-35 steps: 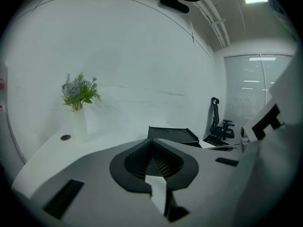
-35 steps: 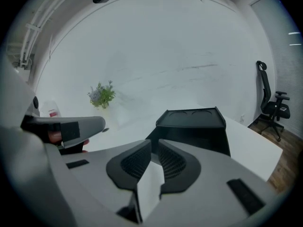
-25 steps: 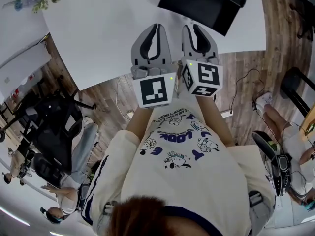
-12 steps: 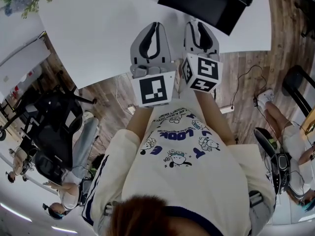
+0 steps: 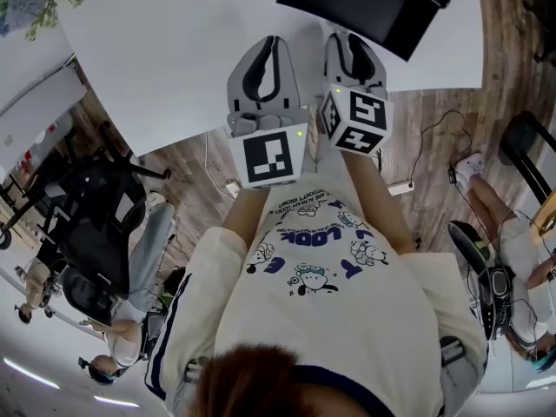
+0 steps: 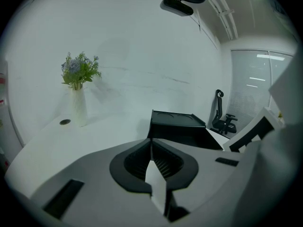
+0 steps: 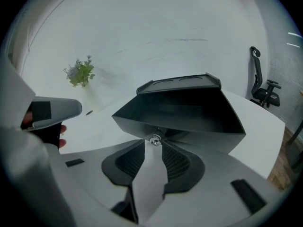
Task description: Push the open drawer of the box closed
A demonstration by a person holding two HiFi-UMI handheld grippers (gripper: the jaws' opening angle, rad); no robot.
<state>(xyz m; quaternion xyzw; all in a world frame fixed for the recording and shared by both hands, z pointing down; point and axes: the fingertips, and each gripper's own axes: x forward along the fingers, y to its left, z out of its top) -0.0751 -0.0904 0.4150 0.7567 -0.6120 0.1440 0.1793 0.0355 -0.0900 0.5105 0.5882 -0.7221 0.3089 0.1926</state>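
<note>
A black box (image 5: 369,3) stands on the white table (image 5: 165,59) at the far right, and its open drawer (image 7: 177,115) juts toward me. The drawer front carries a small metal knob (image 7: 155,140). My right gripper (image 5: 347,37) is shut, its tips (image 7: 154,144) right at that knob, touching or nearly so. My left gripper (image 5: 269,43) hovers beside it over the table edge, also shut (image 6: 151,141) and holding nothing. From the left gripper view the box (image 6: 177,126) lies ahead and slightly right.
A vase of flowers (image 6: 78,93) stands at the table's far left corner. Below the table edge are wooden floor, a black office chair (image 5: 95,215), cables (image 5: 434,146) and seated people (image 5: 508,233). A second office chair (image 7: 262,86) stands beyond the box.
Both grippers have crept forward over the table toward the box. The right one has closed in on the drawer front.
</note>
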